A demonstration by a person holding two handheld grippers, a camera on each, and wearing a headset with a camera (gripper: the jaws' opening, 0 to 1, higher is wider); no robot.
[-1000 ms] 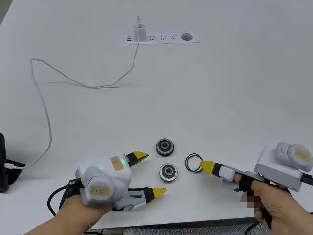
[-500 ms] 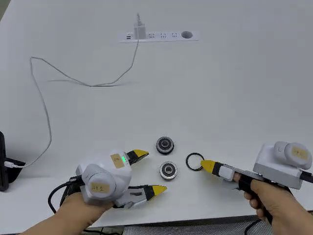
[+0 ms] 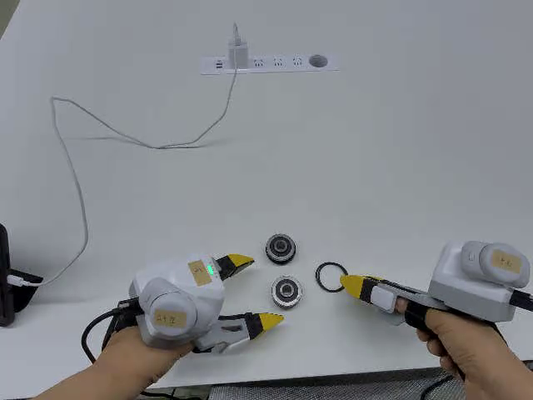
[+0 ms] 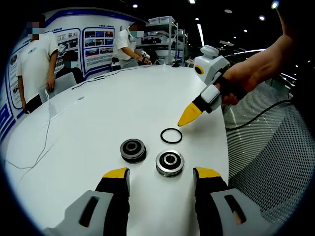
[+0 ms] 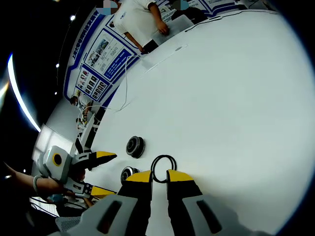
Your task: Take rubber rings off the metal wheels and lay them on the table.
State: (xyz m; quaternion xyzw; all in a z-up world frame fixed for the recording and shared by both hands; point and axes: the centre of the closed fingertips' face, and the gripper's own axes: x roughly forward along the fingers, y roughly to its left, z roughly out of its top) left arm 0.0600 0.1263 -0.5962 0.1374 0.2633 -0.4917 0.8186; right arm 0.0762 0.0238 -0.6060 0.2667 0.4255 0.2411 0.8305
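White table (image 3: 400, 125), seen from my head view. A pale cable (image 3: 75, 179) runs across it to a power strip (image 3: 271, 63) at the far edge. My left gripper (image 3: 255, 292) is released, its jaws spread wide and empty, low at the near edge. My right gripper (image 3: 351, 285) has its jaws drawn almost together, a narrow slit between them, grasping nothing. Between the two grippers lie two metal wheels: the far wheel (image 3: 281, 248) has a dark outer band, and the near wheel (image 3: 287, 291) has a bare silver rim. The rubber ring (image 3: 318, 275) lies flat on the table, just ahead of the right gripper's tips.
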